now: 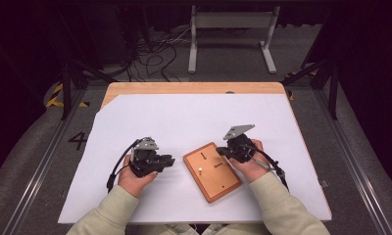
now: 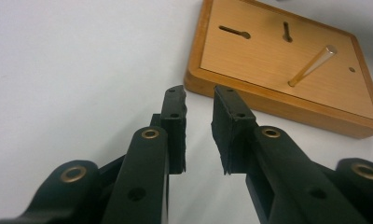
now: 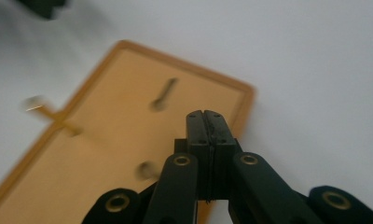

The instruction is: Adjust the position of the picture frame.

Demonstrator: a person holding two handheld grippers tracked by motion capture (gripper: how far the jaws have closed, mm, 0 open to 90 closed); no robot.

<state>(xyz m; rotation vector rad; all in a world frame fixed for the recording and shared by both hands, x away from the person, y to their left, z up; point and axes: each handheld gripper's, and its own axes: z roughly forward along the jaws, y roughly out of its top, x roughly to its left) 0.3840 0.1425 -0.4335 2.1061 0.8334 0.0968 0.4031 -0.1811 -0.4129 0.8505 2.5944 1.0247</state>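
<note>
Right tool (image 3: pixel 206 116) pressed together over the blurred wooden board (image 3: pixel 110 140) (peg smeared); left tool (image 2: pixel 198 100) apart, empty.

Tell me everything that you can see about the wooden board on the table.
The wooden board is a flat rectangle of light orange-brown wood with a raised, rounded rim. Its face has two keyhole-shaped slots and a small round hole. One thin peg with a pale tip stands up from it. It lies flat and turned at an angle on the white sheet, between the two hands. Nothing grips it.
</note>
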